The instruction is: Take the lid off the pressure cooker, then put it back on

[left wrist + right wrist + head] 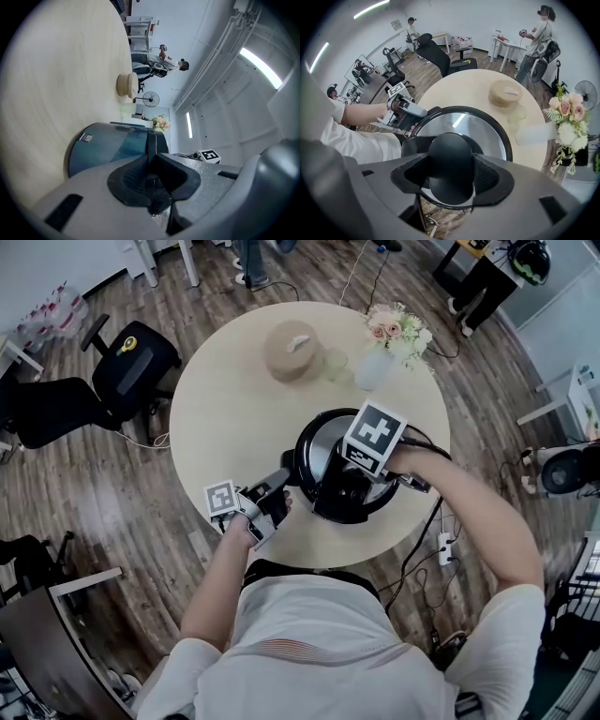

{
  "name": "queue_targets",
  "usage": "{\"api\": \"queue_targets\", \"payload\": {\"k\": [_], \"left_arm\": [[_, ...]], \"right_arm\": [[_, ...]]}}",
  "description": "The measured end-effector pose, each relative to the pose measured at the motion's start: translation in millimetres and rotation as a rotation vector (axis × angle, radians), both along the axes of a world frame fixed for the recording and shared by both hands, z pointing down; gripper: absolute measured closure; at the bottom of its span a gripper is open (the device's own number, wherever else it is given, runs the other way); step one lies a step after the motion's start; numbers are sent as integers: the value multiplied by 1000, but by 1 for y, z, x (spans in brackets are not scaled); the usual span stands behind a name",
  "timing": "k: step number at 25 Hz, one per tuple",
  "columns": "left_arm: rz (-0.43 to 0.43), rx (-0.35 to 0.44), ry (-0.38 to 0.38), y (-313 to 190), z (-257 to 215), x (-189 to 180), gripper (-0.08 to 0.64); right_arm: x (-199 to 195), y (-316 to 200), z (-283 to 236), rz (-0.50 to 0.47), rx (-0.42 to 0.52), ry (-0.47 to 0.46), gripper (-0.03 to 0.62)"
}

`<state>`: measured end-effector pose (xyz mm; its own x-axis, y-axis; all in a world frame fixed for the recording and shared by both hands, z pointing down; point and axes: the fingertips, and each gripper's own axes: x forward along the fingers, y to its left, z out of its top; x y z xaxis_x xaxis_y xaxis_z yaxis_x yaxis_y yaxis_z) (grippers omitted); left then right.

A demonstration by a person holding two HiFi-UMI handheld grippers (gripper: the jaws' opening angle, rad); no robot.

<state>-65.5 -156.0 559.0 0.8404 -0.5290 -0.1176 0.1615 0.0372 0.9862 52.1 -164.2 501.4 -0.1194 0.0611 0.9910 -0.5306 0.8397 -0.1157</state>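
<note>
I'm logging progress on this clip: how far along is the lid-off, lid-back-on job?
Done: both grips set, left gripper shut on the cooker's side handle, right gripper clamped on the lid's knob from above. In hand: the lid sits on the pot. Left: lifting it off and refitting, unless that already happened, which these views cannot show.
</note>
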Motion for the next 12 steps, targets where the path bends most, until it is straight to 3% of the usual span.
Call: {"api": "queue_targets", "payload": {"k": [12], "left_arm": [[6, 5, -26, -1, 2, 0, 500]], "right_arm": [[5, 0, -26, -6, 30, -51, 313]]}}
